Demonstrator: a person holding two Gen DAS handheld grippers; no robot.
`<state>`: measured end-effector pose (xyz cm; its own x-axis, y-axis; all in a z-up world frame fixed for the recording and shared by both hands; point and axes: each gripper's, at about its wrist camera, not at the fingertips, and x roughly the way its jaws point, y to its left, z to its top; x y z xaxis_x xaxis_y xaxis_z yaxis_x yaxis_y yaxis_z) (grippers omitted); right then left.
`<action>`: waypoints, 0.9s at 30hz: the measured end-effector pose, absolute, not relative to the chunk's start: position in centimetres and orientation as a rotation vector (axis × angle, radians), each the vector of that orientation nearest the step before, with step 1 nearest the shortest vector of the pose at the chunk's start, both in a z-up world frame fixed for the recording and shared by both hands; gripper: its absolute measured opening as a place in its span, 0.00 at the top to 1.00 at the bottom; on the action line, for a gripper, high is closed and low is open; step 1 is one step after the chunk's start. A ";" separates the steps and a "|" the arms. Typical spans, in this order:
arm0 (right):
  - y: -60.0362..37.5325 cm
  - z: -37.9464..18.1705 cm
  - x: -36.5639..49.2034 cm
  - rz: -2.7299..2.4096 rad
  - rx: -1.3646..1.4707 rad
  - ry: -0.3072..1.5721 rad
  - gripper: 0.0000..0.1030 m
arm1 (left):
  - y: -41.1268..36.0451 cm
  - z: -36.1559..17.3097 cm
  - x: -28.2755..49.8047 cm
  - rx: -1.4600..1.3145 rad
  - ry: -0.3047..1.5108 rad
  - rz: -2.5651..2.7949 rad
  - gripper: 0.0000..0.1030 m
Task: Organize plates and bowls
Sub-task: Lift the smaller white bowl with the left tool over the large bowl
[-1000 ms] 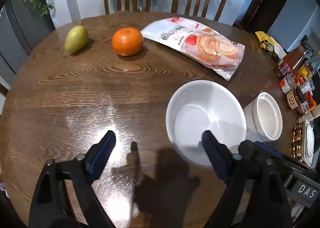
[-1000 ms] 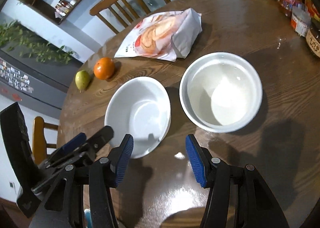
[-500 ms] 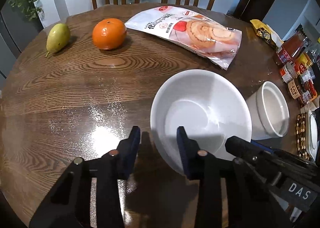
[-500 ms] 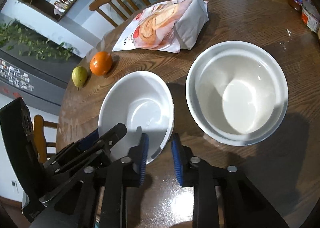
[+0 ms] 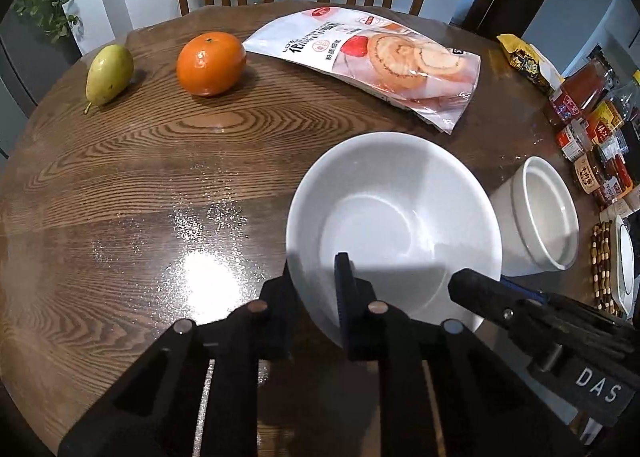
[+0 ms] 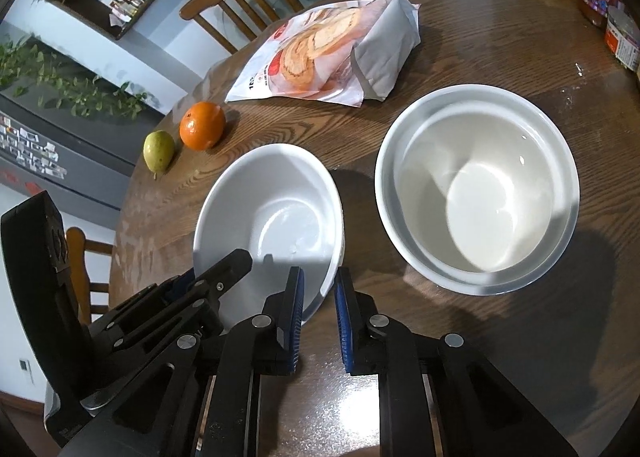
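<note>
The left tool [image 5: 316,289] pinches the near rim of the white bowl [image 5: 394,217]: one finger sits inside the bowl, the other outside against its wall, and its jaws have just been closing onto that rim. The bowl rests on the wooden counter [image 5: 160,185], at about 4 o'clock from the counter's middle in the left wrist view.

The right tool [image 6: 320,297] grips the same bowl [image 6: 268,225] at the rim's other near edge, at about 5 o'clock on the bowl in the right wrist view. Its blue pads straddle the rim, the left pad inside and the right pad outside, and its jaws too have just been closing with the rim between them.

A second, deeper white bowl [image 6: 476,193] stands just beside the first at 3 o'clock, apart from it, and appears to have another bowl nested inside.

Farther back, at 11 o'clock, lie an orange [image 5: 211,63] and a pear [image 5: 109,73] side by side. A snack bag [image 5: 372,61] with a swirl-cake picture lies at 1 o'clock. Jars and packets [image 5: 592,129] crowd the counter's edge at 3 o'clock.
</note>
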<state>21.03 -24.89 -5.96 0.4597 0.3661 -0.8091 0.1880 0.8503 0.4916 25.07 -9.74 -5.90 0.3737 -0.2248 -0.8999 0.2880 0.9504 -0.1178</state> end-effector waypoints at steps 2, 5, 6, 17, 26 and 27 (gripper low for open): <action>-24.9 -5.9 21.0 0.118 0.573 1.103 0.83 | -9.7 -5.9 25.0 0.063 1.141 -0.325 0.86; -24.8 -5.6 20.8 0.122 0.571 1.096 0.83 | -9.5 -5.7 24.8 0.063 1.135 -0.322 0.86; -24.7 -5.5 20.7 0.125 0.571 1.092 0.83 | -9.4 -5.5 24.7 0.064 1.131 -0.321 0.86; -24.3 -2.2 16.7 0.187 0.541 0.988 0.83 | -8.5 -1.4 19.8 0.091 1.011 -0.322 0.86; -23.6 0.2 10.5 0.236 0.509 0.928 0.83 | -7.8 0.7 13.3 0.096 0.952 -0.315 0.86; -23.6 0.4 9.5 0.240 0.508 0.921 0.83 | -7.8 0.8 12.6 0.093 0.949 -0.314 0.86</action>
